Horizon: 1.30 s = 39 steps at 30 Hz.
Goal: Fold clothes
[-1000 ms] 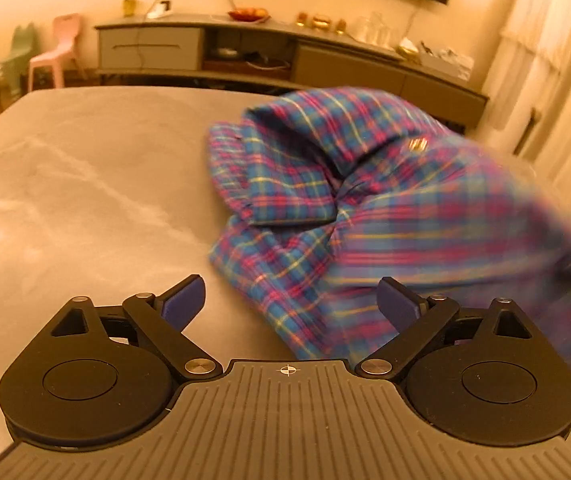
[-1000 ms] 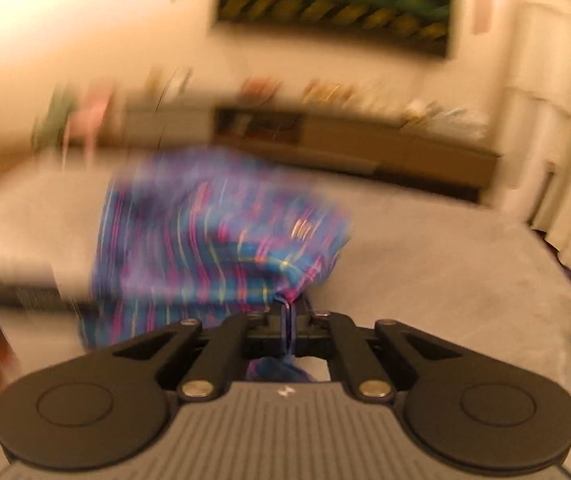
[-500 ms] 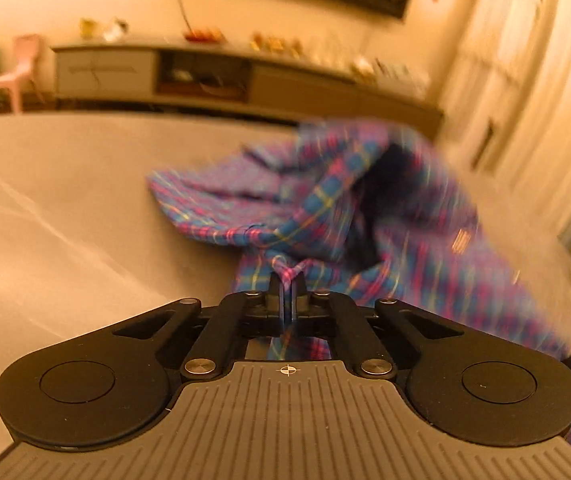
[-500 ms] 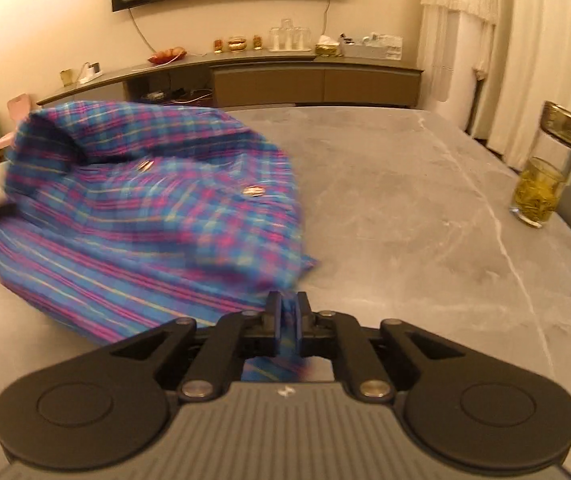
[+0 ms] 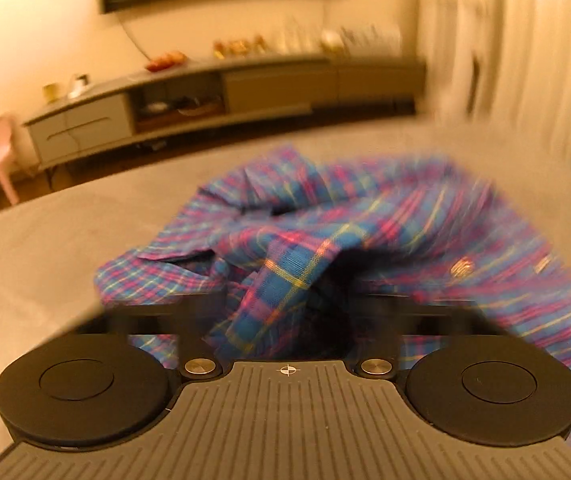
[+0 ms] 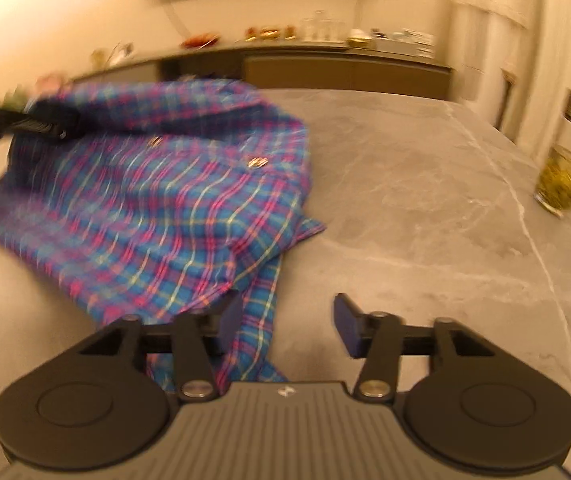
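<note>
Your right gripper (image 6: 287,320) has let go of the plaid shirt (image 6: 157,208); its jaws now stand wide, the hem lying just beside one pad. Your left gripper (image 5: 289,312) has also spread its linkage wide, its tips buried under the fabric. The shirt lies crumpled on the grey desk (image 6: 425,200).

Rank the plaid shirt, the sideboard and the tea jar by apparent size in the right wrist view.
1. plaid shirt
2. sideboard, far off and partly hidden behind the shirt
3. tea jar, nearer than the sideboard yet smallest
</note>
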### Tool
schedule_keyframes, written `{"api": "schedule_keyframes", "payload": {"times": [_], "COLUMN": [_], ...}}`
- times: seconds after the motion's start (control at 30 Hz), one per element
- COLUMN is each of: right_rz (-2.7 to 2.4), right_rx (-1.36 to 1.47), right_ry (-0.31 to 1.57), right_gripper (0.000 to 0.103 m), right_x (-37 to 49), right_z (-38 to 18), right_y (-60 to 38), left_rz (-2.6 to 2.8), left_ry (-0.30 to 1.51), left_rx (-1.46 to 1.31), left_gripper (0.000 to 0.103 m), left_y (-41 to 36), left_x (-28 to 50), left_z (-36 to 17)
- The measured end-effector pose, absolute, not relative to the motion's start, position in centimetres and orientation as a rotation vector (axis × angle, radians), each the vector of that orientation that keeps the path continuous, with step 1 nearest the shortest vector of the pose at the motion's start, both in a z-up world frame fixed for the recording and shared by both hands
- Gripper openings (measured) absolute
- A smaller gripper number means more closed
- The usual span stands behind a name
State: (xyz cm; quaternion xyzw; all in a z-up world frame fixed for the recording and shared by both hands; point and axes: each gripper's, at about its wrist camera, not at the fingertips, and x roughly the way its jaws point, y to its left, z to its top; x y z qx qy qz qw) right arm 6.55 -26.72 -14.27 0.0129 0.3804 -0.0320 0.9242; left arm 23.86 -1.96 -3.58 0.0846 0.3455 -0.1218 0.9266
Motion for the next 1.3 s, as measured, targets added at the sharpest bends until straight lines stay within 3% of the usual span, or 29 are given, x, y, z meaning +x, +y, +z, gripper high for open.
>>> {"api": "schedule_keyframes", "payload": {"times": [0.23, 0.37, 0.43, 0.47, 0.5, 0.63, 0.67, 0.7, 0.73, 0.77, 0.97, 1.03, 1.13, 1.17, 1.2, 1.3], "right_rz": [0.188, 0.258, 0.236, 0.226, 0.217, 0.268, 0.291, 0.303, 0.314, 0.322, 0.582, 0.717, 0.746, 0.754, 0.750, 0.738], "right_rx": [-0.069, 0.109, 0.201, 0.226, 0.245, 0.249, 0.219, 0.167, 0.116, 0.067, -0.137, -0.229, -0.215, -0.204, -0.144, 0.078], "right_ry": [0.635, 0.675, 0.696, 0.705, 0.705, 0.718, 0.726, 0.743, 0.760, 0.775, 0.502, 0.485, 0.552, 0.573, 0.585, 0.599], "right_gripper": [0.001, 0.016, 0.031, 0.048, 0.056, 0.069, 0.068, 0.056, 0.038, 0.005, 0.005, 0.005, 0.023, 0.037, 0.044, 0.048], "right_x": [4.3, 6.2, 6.8, 6.9, 7.1, 8.8, 9.4, 10.1, 10.9, 11.6, 6.4, 4.4, 3.7, 3.5, 3.5, 4.0], "right_z": [-12.0, -12.7, -13.3, -13.4, -13.6, -14.1, -14.4, -14.6, -14.7, -14.8, -9.4, -9.9, -11.9, -12.4, -12.3, -10.9], "right_y": [-24.3, -23.6, -24.2, -24.5, -24.7, -23.7, -23.0, -21.8, -20.7, -19.6, -10.1, -6.9, -6.3, -6.3, -8.0, -15.3], "left_rz": [-0.011, 0.113, 0.163, 0.167, 0.155, 0.031, -0.013, -0.054, -0.092, -0.108, -0.039, -0.008, -0.030, -0.051, -0.074, -0.170], "left_ry": [0.507, 0.608, 0.599, 0.590, 0.585, 0.587, 0.595, 0.599, 0.602, 0.596, 0.468, 0.456, 0.483, 0.486, 0.486, 0.498], "left_rx": [-0.248, -0.244, -0.232, -0.226, -0.218, -0.188, -0.184, -0.175, -0.163, -0.147, -0.139, -0.144, -0.122, -0.101, -0.071, 0.042], "left_gripper": [0.000, 0.001, 0.023, 0.037, 0.042, 0.055, 0.061, 0.064, 0.064, 0.064, 0.068, 0.071, 0.071, 0.071, 0.071, 0.072], "left_y": [12.5, 17.1, 17.9, 18.0, 17.5, 13.5, 12.2, 11.1, 10.1, 9.3, 10.9, 12.0, 13.0, 12.9, 12.6, 10.7], "left_x": [23.4, 23.3, 21.9, 20.9, 20.2, 17.2, 16.3, 15.7, 15.1, 14.5, 11.5, 10.8, 9.8, 9.0, 8.0, 5.1], "left_z": [6.2, 4.8, 4.0, 3.7, 3.5, 2.4, 2.0, 1.8, 1.8, 1.9, 4.1, 4.5, 4.0, 4.0, 3.9, 2.8]}}
